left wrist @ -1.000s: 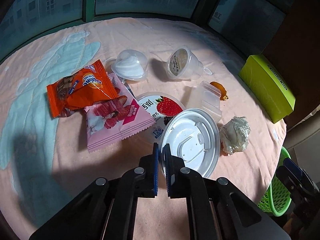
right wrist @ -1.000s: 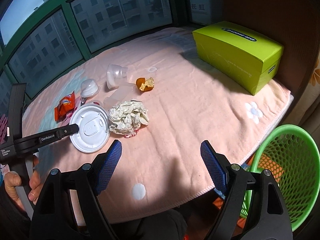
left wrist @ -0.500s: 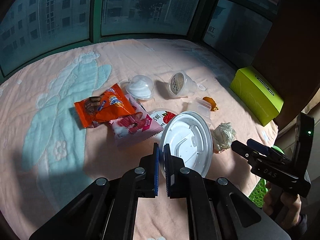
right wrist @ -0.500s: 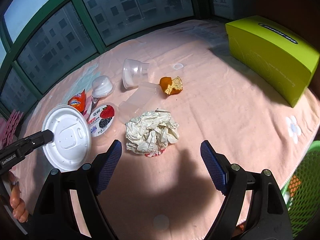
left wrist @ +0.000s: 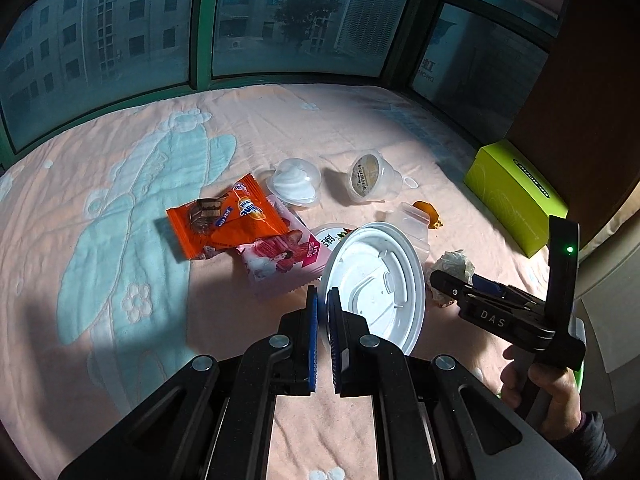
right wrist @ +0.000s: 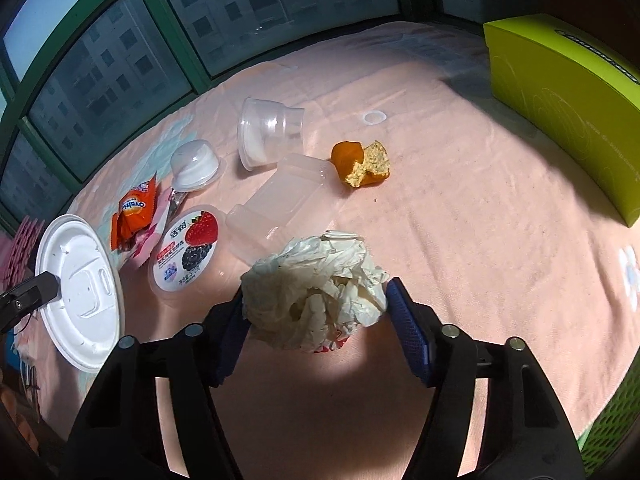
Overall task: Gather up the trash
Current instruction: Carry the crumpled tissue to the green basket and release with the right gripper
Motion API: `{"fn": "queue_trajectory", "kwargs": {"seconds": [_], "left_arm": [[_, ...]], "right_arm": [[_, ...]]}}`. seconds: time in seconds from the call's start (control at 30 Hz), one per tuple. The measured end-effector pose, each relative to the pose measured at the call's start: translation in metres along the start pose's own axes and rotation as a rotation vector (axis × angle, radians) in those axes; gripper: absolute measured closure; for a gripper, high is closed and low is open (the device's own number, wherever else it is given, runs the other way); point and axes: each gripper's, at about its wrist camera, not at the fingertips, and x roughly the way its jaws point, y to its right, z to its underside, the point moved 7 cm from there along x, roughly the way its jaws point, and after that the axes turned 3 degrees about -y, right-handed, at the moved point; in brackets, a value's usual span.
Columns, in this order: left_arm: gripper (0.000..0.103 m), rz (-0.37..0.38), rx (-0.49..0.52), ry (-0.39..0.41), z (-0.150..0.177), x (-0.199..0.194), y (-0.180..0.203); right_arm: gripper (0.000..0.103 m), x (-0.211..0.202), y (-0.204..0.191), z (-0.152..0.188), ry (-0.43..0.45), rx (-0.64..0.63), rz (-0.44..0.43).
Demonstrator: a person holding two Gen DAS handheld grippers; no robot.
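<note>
Two grippers: left gripper pinches white lid by its rim, frame center; right gripper spread w/ crumpled paper wad between fingers, lower center.

The right claw's black body carries the letters "DAS" in pale print. The orange snack wrapper shows a blue badge that reads like "ovaltine" (mirrored or upside down, so not certain). The round yogurt lid, printed with a strawberry and blackberries, bears "12g" among Chinese characters too small to make out. The pink wrapper has "NEW" on a dark red strip.
</note>
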Motion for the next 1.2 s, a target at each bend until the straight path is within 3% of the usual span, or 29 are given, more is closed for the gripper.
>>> {"fn": "queue_trajectory", "kwargs": {"seconds": [0.2, 0.47, 0.7, 0.97, 1.2], "left_arm": [[0.098, 0.01, 0.022, 0.001, 0.001, -0.001, 0.009], [0.098, 0.062, 0.089, 0.006, 0.001, -0.004, 0.045], [0.098, 0.129, 0.175, -0.011, 0.007, 0.001, 0.102], [0.098, 0.202, 0.285, -0.031, 0.016, 0.006, 0.179], [0.098, 0.248, 0.383, -0.059, 0.029, 0.013, 0.243]], "right_arm": [[0.048, -0.017, 0.0, 0.004, 0.027, 0.008, 0.001], [0.048, -0.069, 0.025, 0.026, 0.089, 0.066, 0.042], [0.047, -0.125, 0.086, 0.061, 0.131, 0.179, 0.157], [0.043, -0.168, 0.17, 0.109, 0.12, 0.291, 0.314], [0.029, -0.198, 0.218, 0.14, 0.136, 0.391, 0.368]]}}
